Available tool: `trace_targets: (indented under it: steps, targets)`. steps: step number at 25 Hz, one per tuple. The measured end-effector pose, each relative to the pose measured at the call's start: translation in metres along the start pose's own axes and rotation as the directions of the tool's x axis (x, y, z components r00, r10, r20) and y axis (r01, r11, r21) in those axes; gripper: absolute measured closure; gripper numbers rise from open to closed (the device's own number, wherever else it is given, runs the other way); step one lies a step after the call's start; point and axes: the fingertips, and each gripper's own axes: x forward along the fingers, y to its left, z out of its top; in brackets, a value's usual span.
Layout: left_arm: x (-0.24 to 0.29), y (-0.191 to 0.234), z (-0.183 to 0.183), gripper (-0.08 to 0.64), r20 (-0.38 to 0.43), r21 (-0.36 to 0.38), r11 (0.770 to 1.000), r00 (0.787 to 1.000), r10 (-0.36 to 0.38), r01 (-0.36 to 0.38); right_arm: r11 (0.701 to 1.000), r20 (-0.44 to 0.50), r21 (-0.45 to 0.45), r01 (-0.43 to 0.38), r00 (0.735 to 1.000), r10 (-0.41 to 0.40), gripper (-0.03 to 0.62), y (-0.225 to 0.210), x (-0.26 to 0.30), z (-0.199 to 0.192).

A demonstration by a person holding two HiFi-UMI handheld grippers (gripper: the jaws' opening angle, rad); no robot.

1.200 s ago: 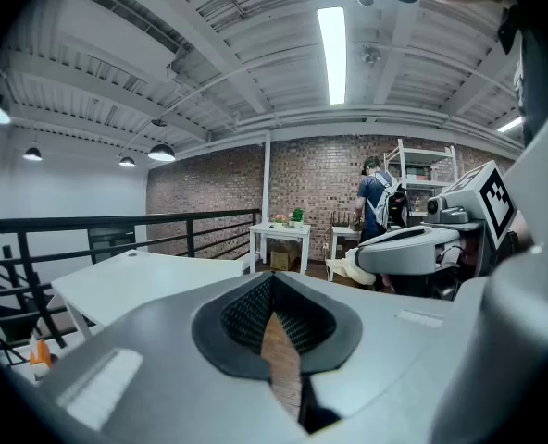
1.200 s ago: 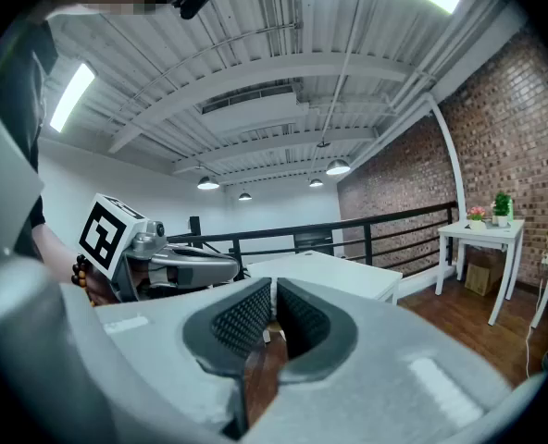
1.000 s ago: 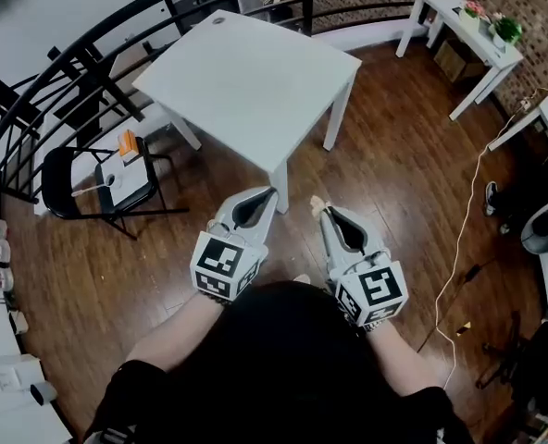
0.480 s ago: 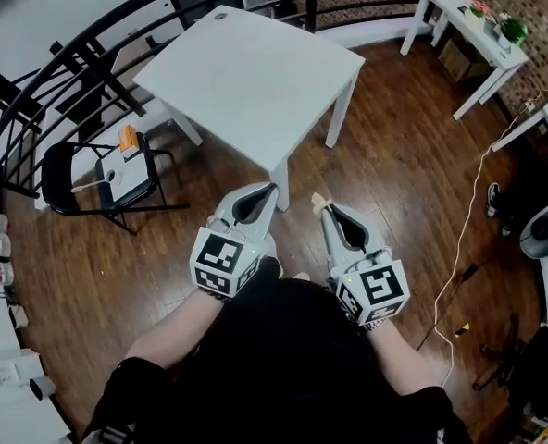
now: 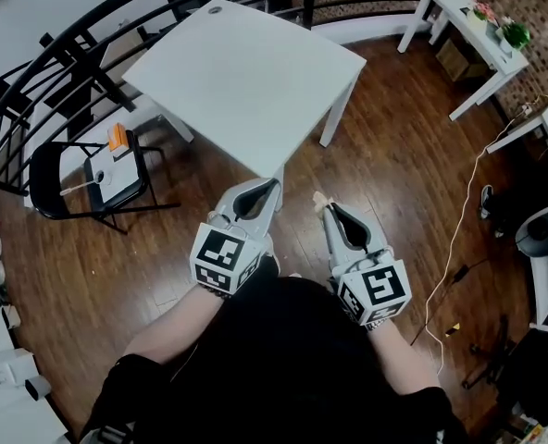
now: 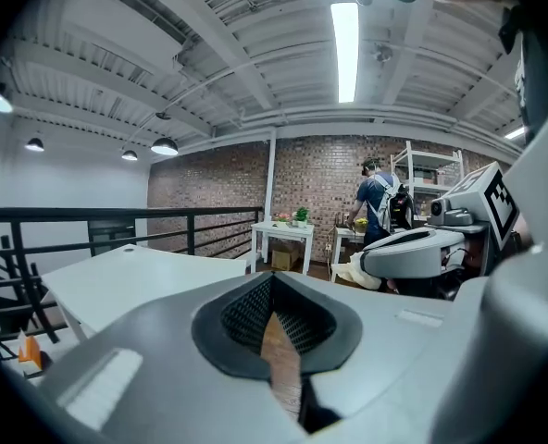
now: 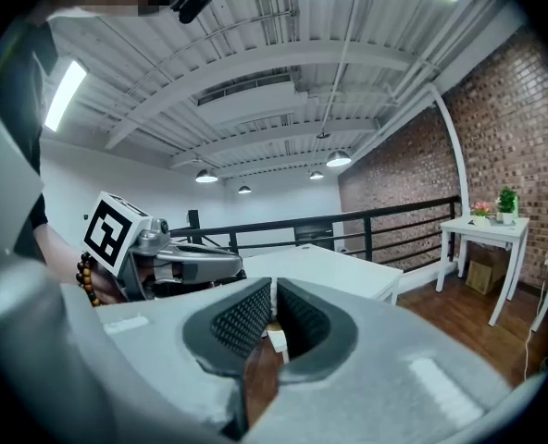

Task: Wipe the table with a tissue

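The white square table point(image 5: 246, 72) stands ahead of me on the wood floor, its near corner just beyond both grippers. My left gripper point(image 5: 274, 185) points at that corner with its jaws shut and nothing between them. My right gripper point(image 5: 321, 205) is held beside it, shut on a small pale tissue point(image 5: 317, 200) that sticks out past its tips. In the left gripper view the tissue point(image 6: 353, 274) hangs at the right gripper's nose. In the right gripper view the tissue point(image 7: 276, 339) shows as a white scrap between the pads, with the table point(image 7: 330, 266) beyond.
A black folding chair point(image 5: 47, 169) with a tray of small items stands left of the table. A black railing point(image 5: 70, 44) curves behind it. A white side table with plants point(image 5: 468, 17) is at the far right. A cable point(image 5: 459, 239) runs over the floor. A person point(image 6: 376, 202) stands far back.
The table and chair have shifted slightly left in the head view. Both grippers keep the same pose and the same grip.
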Motion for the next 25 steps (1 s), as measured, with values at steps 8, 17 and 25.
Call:
trace_targets:
  steps: [8, 17, 25]
  targets:
    - [0.034, 0.044, 0.002, 0.549, 0.001, -0.041, 0.999, 1.0, -0.023, 0.023, 1.0, -0.046, -0.018, -0.002, 0.999, 0.001, 0.584, -0.013, 0.057, 0.015]
    - [0.068, 0.101, 0.009, 0.549, 0.006, -0.07, 0.996, 0.999, -0.05, 0.05, 0.999, -0.087, -0.047, 0.011, 0.996, -0.015, 0.584, -0.026, 0.121, 0.03]
    - [0.086, 0.146, 0.014, 0.549, -0.013, -0.065, 0.995, 0.997, -0.075, 0.074, 0.998, -0.09, -0.062, 0.033, 0.995, -0.038, 0.584, -0.029, 0.168, 0.047]
